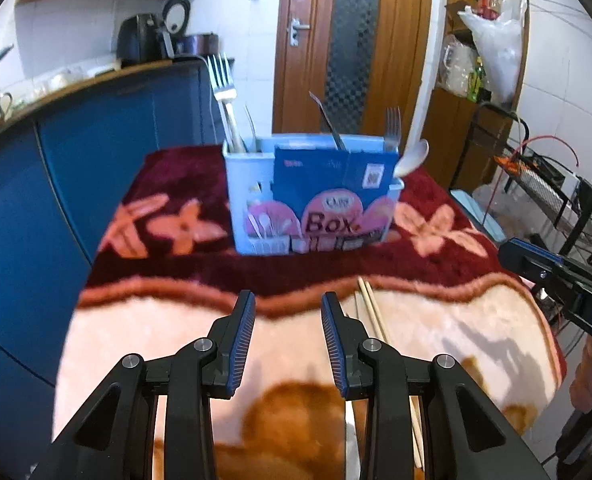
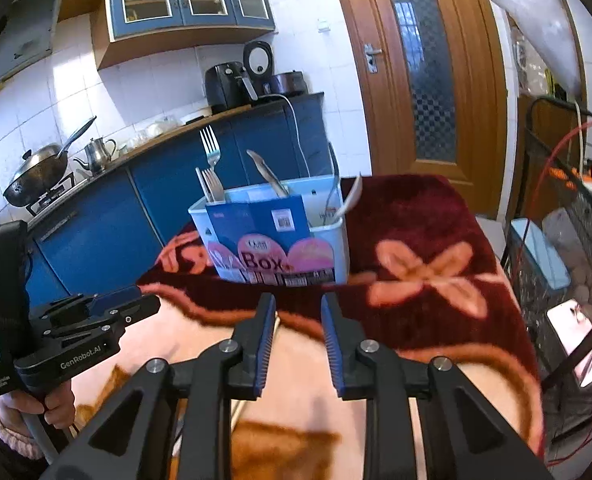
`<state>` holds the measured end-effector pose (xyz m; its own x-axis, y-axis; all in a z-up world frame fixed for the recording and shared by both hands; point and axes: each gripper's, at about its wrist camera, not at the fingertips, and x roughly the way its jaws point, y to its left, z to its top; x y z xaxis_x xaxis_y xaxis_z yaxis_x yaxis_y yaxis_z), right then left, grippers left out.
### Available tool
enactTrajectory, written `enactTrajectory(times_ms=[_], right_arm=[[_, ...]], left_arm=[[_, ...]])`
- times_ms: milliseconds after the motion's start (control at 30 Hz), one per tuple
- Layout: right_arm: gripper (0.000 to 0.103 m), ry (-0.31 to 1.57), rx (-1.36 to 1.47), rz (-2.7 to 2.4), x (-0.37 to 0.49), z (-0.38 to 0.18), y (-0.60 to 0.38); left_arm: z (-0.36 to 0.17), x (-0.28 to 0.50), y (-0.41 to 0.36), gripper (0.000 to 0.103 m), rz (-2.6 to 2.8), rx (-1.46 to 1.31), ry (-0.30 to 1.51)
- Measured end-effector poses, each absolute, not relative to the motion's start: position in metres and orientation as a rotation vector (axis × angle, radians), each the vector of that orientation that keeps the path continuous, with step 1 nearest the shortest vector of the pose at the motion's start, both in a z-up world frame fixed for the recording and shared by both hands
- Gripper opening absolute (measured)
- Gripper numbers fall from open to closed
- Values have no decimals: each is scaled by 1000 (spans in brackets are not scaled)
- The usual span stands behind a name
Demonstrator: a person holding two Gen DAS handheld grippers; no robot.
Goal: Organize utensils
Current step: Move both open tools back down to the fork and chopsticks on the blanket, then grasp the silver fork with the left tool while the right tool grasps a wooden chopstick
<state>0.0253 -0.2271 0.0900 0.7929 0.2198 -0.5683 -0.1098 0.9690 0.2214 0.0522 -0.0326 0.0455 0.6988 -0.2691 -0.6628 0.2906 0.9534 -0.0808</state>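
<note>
A light blue utensil box point(image 1: 316, 200) with a "Box" label stands on a floral blanket; it also shows in the right wrist view point(image 2: 271, 228). Forks point(image 1: 223, 92), a knife point(image 1: 328, 124) and a white spoon point(image 1: 414, 156) stand in it. Wooden chopsticks point(image 1: 372, 312) lie on the blanket just right of my left gripper point(image 1: 287, 300), which is open and empty. My right gripper point(image 2: 298, 302) is open and empty above the blanket; a chopstick tip point(image 2: 276, 322) shows by its left finger. The right gripper shows at the left wrist view's right edge point(image 1: 556, 272), and the left gripper shows in the right wrist view point(image 2: 95, 312).
The blanket-covered table point(image 1: 175, 224) has blue kitchen cabinets point(image 1: 75, 168) on its left and a wooden door point(image 1: 336, 40) behind. A wire rack with cables point(image 2: 568, 240) stands on the right. A wok and kettle point(image 2: 55, 160) sit on the stove.
</note>
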Motion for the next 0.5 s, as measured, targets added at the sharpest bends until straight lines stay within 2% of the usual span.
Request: enactTrajectory(times_ms=[200, 500], right_arm=[[32, 665, 200, 186, 20, 76, -228], [33, 704, 216, 158, 17, 56, -236]], left_arm=[[25, 58, -41, 35, -362, 12, 822], [-1, 72, -56, 35, -395, -1, 932]])
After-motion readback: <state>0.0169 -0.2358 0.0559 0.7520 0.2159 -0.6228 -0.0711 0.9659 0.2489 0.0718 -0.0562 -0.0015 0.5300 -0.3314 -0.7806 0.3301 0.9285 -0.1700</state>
